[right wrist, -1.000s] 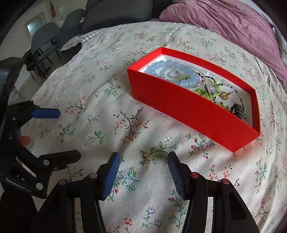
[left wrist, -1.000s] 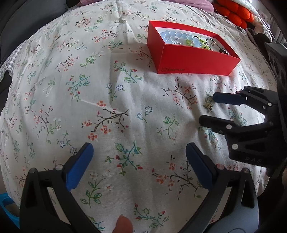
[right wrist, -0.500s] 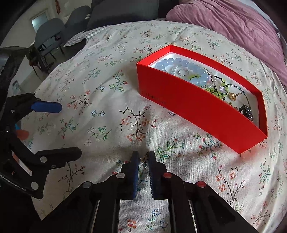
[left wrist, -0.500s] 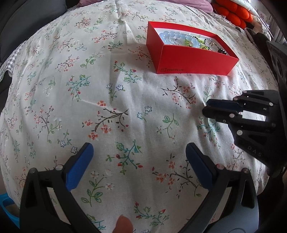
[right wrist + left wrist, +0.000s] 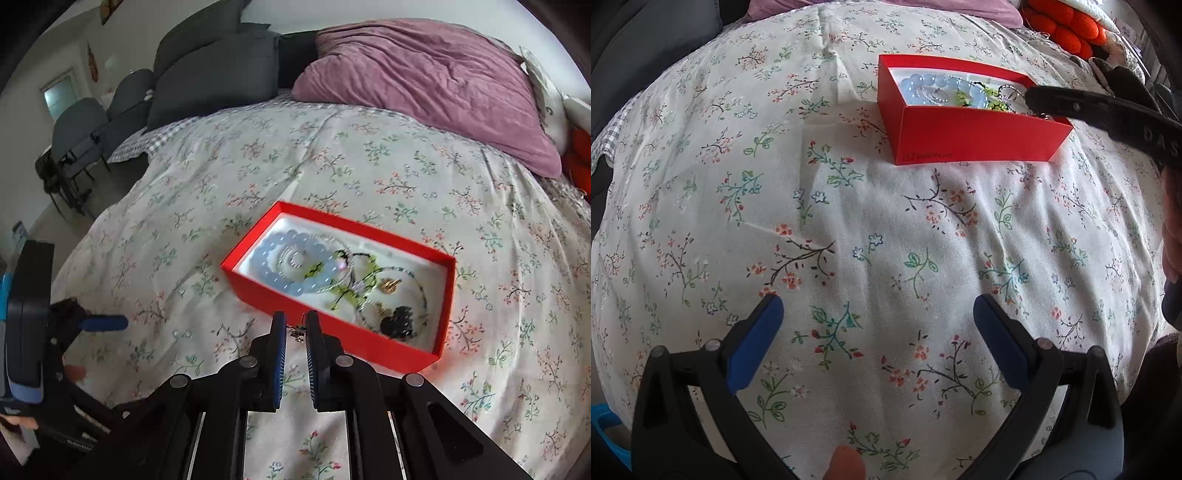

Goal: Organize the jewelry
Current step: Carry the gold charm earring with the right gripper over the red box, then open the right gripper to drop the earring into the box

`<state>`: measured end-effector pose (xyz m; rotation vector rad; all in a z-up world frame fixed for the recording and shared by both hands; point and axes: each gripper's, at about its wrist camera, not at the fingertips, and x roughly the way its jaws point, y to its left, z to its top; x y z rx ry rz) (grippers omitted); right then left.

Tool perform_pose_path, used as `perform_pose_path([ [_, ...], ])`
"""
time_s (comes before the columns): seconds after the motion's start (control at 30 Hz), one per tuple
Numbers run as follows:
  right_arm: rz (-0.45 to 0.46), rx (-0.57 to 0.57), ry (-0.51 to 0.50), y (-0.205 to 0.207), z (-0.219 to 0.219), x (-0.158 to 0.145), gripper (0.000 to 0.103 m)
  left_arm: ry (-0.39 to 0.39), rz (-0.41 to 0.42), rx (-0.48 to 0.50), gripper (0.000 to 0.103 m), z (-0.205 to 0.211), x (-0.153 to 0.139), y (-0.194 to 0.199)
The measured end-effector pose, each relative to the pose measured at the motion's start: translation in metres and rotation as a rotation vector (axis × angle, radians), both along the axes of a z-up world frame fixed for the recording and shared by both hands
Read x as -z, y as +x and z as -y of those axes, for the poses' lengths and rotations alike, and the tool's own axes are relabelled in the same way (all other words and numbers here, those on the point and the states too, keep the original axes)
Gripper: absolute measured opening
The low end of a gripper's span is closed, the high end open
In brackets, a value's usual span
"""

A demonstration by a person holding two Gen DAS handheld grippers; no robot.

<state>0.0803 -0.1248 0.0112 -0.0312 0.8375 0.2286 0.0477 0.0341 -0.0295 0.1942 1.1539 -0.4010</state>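
A red jewelry box [image 5: 391, 347] lies on the floral bedspread and holds a pale blue bead bracelet [image 5: 295, 260], green beads, a gold piece and a black piece. My right gripper [image 5: 296, 326] is shut on a small earring [image 5: 296, 334] and holds it in the air just before the box's near wall. In the left wrist view the box [image 5: 975, 136] is at the upper right and the right gripper [image 5: 1030, 96] reaches over its right end. My left gripper [image 5: 875, 314] is open and empty low over the bedspread.
A purple pillow [image 5: 436, 85] and dark grey cushions [image 5: 218, 77] lie at the head of the bed. Orange knitted things [image 5: 1067, 29] sit by the far right edge. Chairs [image 5: 81, 129] stand beside the bed on the left.
My right gripper closed on the small earring on the bedspread, lifted it and carried it up to the red box. My left gripper stayed open and nearly still.
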Motion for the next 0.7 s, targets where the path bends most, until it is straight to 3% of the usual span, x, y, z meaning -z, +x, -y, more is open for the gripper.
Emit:
perform_pose_path([
  [0.23,0.004,0.087,0.002,0.024,0.017,0.003,0.011,-0.004,0.006,0.009,0.102,0.016,-0.004,0.002],
  [0.4,-0.045,0.1,0.019,0.026,0.021,0.008,0.021,-0.007,0.009,-0.005,0.102,0.023,-0.007,0.004],
  [0.43,-0.045,0.103,0.018,0.023,0.021,0.006,0.033,-0.007,0.009,-0.011,0.102,0.024,-0.007,0.005],
  [0.47,-0.043,0.112,0.021,0.02,0.023,0.004,0.056,-0.007,0.011,-0.017,0.102,0.025,-0.008,0.007],
  [0.5,-0.032,0.123,0.029,0.016,0.025,0.001,0.066,-0.006,0.013,-0.024,0.102,0.026,-0.008,0.007],
  [0.53,-0.015,0.13,0.038,0.011,0.026,-0.003,0.071,-0.002,0.015,-0.03,0.102,0.026,-0.008,0.008],
  [0.7,-0.051,0.163,0.035,-0.009,0.029,-0.015,0.072,0.004,0.031,-0.06,0.102,0.028,-0.012,0.011],
])
